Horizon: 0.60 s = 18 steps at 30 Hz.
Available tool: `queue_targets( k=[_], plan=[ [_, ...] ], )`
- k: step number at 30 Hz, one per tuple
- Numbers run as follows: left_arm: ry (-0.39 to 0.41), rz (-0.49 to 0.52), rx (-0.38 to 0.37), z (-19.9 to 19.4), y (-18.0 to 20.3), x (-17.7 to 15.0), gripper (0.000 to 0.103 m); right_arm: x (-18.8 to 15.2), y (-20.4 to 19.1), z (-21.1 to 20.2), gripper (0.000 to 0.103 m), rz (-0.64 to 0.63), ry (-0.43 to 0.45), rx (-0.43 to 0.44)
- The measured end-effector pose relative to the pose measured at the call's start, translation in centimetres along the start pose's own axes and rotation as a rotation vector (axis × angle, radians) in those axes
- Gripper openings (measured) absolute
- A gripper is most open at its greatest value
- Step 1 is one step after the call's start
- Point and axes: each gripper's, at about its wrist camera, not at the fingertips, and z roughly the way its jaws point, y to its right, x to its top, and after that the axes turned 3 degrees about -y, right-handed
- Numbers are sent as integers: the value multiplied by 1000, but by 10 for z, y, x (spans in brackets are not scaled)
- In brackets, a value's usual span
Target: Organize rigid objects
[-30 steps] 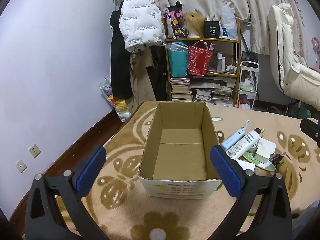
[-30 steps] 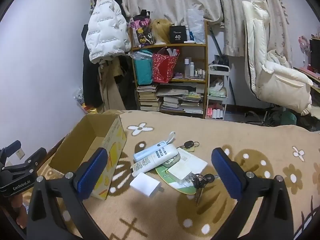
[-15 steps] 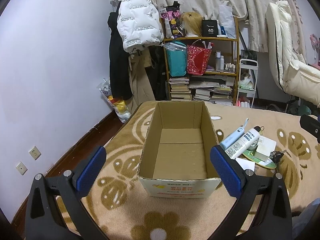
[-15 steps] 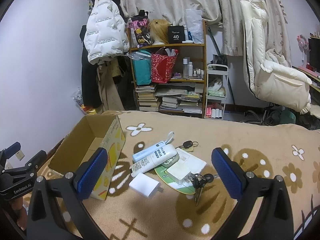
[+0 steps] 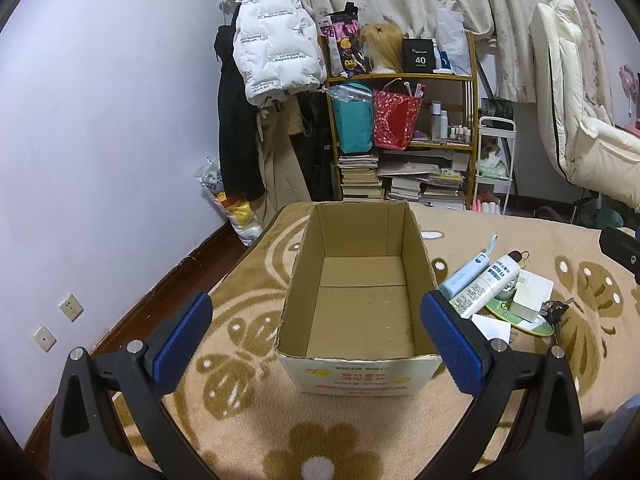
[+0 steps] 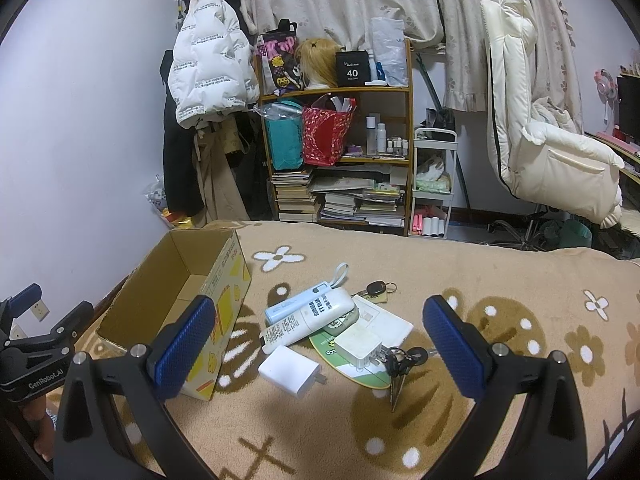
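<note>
Fingers (image 6: 182, 340) spread, right gripper (image 6: 318, 344) above clutter

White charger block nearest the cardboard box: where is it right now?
In the right wrist view, the white charger block lies on the tan blanket, right of the open cardboard box, just below the white tube.

Open cardboard box (image 5: 360, 300) (empty); small items (image 6: 332, 328) heaped beside it.

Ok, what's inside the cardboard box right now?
Nothing visible: the cardboard box shows only its bare floor flaps from the left wrist view. The strip just behind its near wall is hidden.
</note>
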Motion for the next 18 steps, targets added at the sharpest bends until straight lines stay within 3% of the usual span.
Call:
queue_targets(
  k=[18],
  plan=[
    [7, 14, 9, -1, 1, 1, 103, -1, 0, 0, 103, 2, -1, 3]
  ],
)
